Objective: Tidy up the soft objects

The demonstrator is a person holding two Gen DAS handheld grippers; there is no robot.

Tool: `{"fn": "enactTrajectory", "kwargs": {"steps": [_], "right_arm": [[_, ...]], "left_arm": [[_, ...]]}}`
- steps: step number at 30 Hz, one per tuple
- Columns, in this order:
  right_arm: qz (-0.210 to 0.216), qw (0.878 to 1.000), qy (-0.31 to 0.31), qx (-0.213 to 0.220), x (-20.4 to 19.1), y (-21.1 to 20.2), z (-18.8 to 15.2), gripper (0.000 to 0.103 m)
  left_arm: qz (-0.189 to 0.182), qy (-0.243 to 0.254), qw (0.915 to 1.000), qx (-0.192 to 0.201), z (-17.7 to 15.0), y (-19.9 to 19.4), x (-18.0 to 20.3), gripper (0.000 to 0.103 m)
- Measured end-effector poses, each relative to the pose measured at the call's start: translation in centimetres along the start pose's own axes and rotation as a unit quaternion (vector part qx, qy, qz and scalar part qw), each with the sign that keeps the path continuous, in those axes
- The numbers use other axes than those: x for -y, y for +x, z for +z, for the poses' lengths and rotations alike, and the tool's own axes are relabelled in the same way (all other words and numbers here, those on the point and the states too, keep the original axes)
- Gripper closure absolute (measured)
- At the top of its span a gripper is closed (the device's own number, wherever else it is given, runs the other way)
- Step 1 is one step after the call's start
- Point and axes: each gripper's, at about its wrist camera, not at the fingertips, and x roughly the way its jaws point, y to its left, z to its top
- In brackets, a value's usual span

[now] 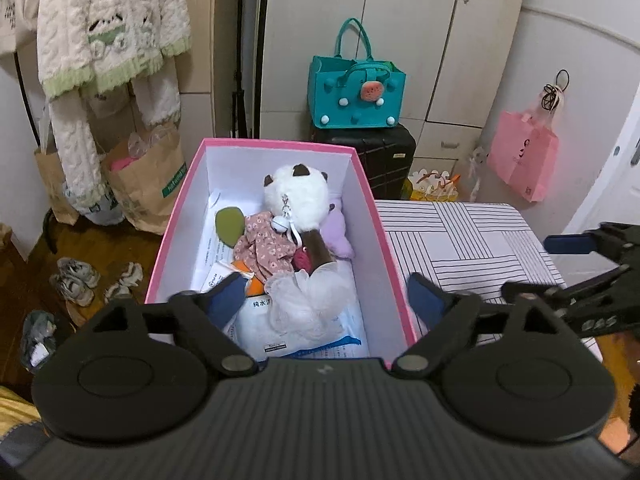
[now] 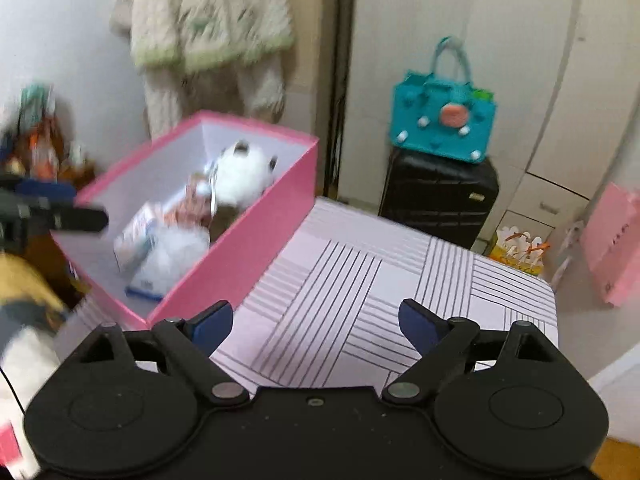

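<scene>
A pink box with white inner walls stands on the left end of a striped table. Inside lie a white plush toy with brown ears, a floral pink doll dress, a purple plush, a white frilly bundle and a wipes pack. My left gripper hangs open above the box's near end, nothing between its pads. My right gripper is open over the bare striped table, right of the box. The plush toy is blurred in the right wrist view.
A teal felt bag sits on a black suitcase behind the table. A pink bag hangs on the right wall. Paper bags, shoes and a hanging cream garment fill the left side.
</scene>
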Motion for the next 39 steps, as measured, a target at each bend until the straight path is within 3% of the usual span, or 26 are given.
{"fn": "enactTrajectory", "kwargs": {"steps": [4, 7, 10, 13, 16, 22, 26, 33, 39], "right_arm": [[0.018, 0.998, 0.056, 0.023, 1.5, -2.3, -0.9, 0.011], [0.013, 0.996, 0.080, 0.027, 1.8, -3.7, -1.5, 0.011], [-0.017, 0.996, 0.076, 0.033, 1.4, -4.7, -2.2, 0.011], [-0.061, 0.992, 0.096, 0.059, 1.3, -5.4, -3.6, 0.011], [-0.056, 0.990, 0.113, 0.060, 1.3, -5.8, -5.0, 0.011], [-0.080, 0.989, 0.101, 0.075, 0.0, -7.4, -6.6, 0.011], [-0.105, 0.987, 0.092, 0.079, -0.7, -8.0, -7.0, 0.011], [-0.099, 0.987, 0.100, 0.079, -1.0, -8.7, -7.9, 0.011], [-0.098, 0.986, 0.108, 0.082, -1.2, -9.4, -8.4, 0.011]], "left_arm": [[0.026, 0.010, 0.9996, 0.008, -0.2, -1.3, 1.2, 0.000], [0.052, 0.010, 0.9985, -0.017, -0.4, -1.7, 2.0, 0.000], [0.036, 0.013, 0.9988, -0.031, -1.0, -1.9, 2.4, 0.000], [0.023, 0.001, 0.9995, -0.019, -2.3, -2.3, 2.7, 0.000], [0.034, -0.003, 0.9994, -0.008, -3.5, -2.7, 3.3, 0.000], [0.070, 0.023, 0.9973, 0.001, -5.0, -3.6, 5.0, 0.000], [0.069, 0.020, 0.9974, -0.007, -5.7, -3.5, 5.5, 0.000], [0.103, 0.003, 0.9945, -0.016, -6.3, -3.9, 6.1, 0.000], [0.097, -0.006, 0.9952, -0.015, -6.7, -4.7, 6.4, 0.000]]}}
